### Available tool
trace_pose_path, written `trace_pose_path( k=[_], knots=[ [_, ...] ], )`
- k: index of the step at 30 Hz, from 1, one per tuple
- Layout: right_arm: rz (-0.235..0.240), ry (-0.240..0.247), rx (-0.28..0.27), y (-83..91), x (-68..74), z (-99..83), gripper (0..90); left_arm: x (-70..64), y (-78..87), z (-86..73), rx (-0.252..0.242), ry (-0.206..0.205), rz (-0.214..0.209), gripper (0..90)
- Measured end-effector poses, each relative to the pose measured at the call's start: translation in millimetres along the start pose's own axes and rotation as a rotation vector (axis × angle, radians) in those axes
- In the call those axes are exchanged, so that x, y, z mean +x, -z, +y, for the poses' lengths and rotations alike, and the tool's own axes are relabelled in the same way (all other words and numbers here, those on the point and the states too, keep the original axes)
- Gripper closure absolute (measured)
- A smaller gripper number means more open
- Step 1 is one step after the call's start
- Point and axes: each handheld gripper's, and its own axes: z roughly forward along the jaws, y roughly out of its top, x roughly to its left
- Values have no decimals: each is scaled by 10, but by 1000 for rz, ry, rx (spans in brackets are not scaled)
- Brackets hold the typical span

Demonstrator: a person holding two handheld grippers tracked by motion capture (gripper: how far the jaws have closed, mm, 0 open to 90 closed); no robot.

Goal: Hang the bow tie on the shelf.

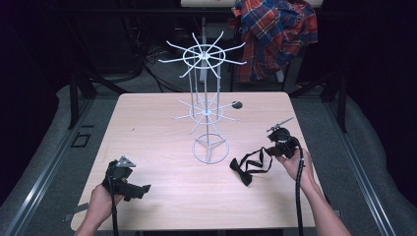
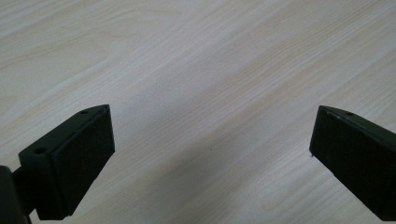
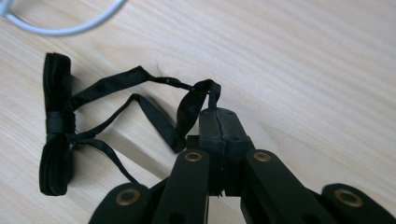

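Partly hidden: strap (image 3: 187, 109) inside right claw (image 3: 218, 122)

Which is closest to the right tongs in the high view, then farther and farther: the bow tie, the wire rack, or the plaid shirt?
1. Bow tie: its strap is pinched in the right tongs.
2. Wire rack: table middle, to their left.
3. Plaid shirt: hanging beyond the table.

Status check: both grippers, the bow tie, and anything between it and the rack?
Right gripper shut on bow tie strap; bow lying on table. Left gripper open, empty. Wire rack upright beside the tie, nothing between.
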Motion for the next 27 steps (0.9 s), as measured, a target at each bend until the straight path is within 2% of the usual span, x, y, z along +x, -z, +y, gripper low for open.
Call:
trace_pose_path(
  k=[4, 8, 11, 27],
  knots=[
    [-9, 15, -48, 101, 29, 3, 900, -6, -1, 2, 0, 3, 3, 0],
    [4, 22, -65, 162, 40, 9, 900, -9, -1, 4, -1, 3, 1, 0],
    [28, 18, -106, 234, 75, 24, 900, -4, -1, 2, 1, -1, 3, 0],
    [22, 89, -179, 556, 287, 82, 900, -10, -6, 5, 2, 2, 6, 0]
  ],
)
